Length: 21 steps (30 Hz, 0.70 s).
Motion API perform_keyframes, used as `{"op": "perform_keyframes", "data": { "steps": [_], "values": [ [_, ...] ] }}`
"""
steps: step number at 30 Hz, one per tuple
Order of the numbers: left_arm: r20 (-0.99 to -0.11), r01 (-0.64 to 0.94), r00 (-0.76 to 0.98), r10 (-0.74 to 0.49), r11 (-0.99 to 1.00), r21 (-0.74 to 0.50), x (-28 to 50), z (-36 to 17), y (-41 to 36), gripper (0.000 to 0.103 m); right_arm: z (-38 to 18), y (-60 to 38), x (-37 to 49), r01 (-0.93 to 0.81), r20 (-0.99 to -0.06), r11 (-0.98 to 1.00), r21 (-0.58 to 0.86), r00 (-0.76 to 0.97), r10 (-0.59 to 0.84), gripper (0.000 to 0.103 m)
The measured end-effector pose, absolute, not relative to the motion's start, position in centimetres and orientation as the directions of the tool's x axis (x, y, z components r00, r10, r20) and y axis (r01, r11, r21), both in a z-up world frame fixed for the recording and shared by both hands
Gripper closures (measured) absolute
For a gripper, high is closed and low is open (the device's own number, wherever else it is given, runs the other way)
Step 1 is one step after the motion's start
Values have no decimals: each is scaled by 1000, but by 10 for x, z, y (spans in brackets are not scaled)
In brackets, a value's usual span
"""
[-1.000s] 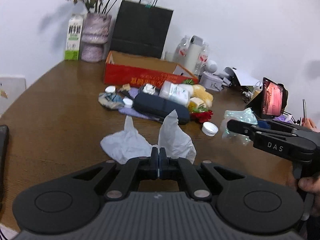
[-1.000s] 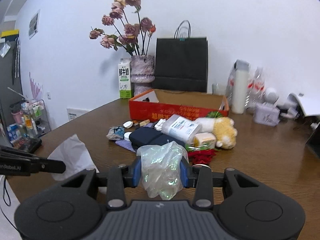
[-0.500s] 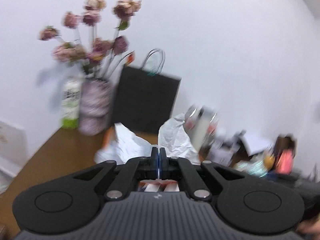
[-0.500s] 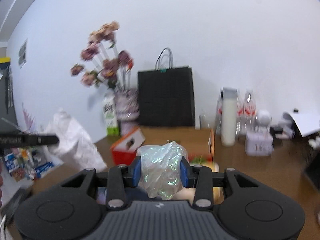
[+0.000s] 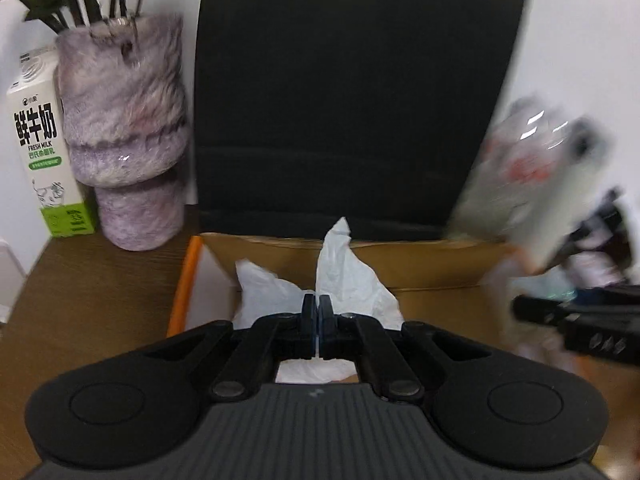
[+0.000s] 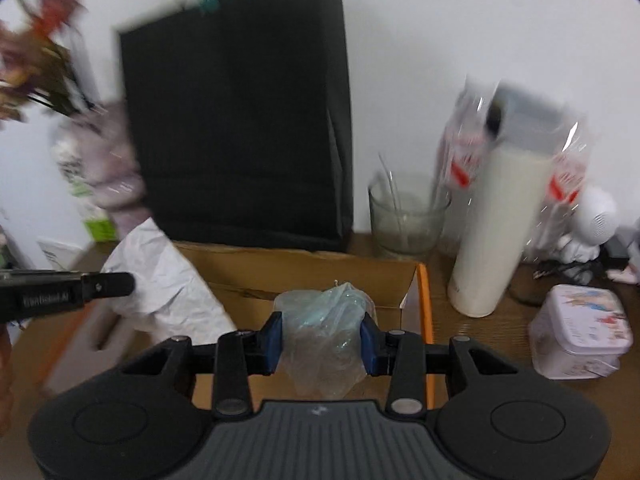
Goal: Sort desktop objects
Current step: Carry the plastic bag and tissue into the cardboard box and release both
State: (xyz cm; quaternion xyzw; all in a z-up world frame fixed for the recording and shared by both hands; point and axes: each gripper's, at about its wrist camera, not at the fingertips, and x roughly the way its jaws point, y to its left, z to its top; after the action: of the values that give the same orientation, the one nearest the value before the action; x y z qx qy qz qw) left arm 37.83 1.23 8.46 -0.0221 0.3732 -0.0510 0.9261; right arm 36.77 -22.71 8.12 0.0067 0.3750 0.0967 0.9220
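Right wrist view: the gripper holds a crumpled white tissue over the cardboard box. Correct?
Not quite. The right wrist view shows the right gripper shut on a crumpled clear plastic bag, not a white tissue. It is over the cardboard box.

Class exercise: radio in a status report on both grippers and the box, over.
Left gripper shut on white tissue. Right gripper shut on crumpled plastic bag. Both over open cardboard box. Nothing blocking the drop.

Both grippers now hang over the open cardboard box (image 6: 304,276) at the back of the table, no longer above the clutter in front. The left gripper (image 5: 318,316) brings its white tissue (image 5: 352,280) there, the right gripper (image 6: 322,338) its clear plastic wad (image 6: 324,336).
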Motion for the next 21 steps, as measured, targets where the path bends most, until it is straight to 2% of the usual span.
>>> {"op": "perform_keyframes", "data": {
  "steps": [3, 5, 6, 7, 8, 10, 13, 16, 18, 21],
  "values": [
    [-757, 89, 648, -86, 995, -36, 401, 67, 11, 98, 55, -228, 405, -155, -741, 979, 128, 641, 199, 66],
    [-778, 83, 626, -59, 997, -9, 411, 58, 9, 76, 41, -224, 423, -139, -770, 986, 88, 619, 156, 61],
    [-781, 85, 622, -54, 996, -1, 412, 57, 7, 52, 35, -224, 430, -131, -782, 988, 81, 607, 144, 57],
    [-773, 93, 630, -66, 996, -10, 410, 60, 8, 46, 29, -225, 436, -121, -793, 989, 86, 592, 142, 57],
    [-760, 110, 644, -91, 994, -26, 407, 66, 11, 44, 27, -224, 440, -121, -803, 990, 76, 581, 133, 56],
    [-747, 123, 656, -113, 992, -42, 400, 79, 16, 32, 34, -222, 437, -120, -797, 991, 64, 591, 123, 51],
    [-722, 115, 683, -115, 992, -50, 382, 102, 25, 24, 61, -224, 425, -119, -765, 988, 95, 627, 149, 43],
    [-719, 92, 686, -108, 994, -62, 361, 118, 31, 18, 90, -220, 406, -115, -740, 992, 55, 662, 118, 30],
    [-722, 79, 686, -95, 995, -56, 343, 127, 34, 18, 104, -214, 389, -110, -731, 994, 16, 677, 87, 28],
    [-707, 74, 702, -91, 996, -54, 310, 136, 37, 12, 114, -214, 363, -134, -721, 990, 37, 682, 119, 28]
  ]
}}
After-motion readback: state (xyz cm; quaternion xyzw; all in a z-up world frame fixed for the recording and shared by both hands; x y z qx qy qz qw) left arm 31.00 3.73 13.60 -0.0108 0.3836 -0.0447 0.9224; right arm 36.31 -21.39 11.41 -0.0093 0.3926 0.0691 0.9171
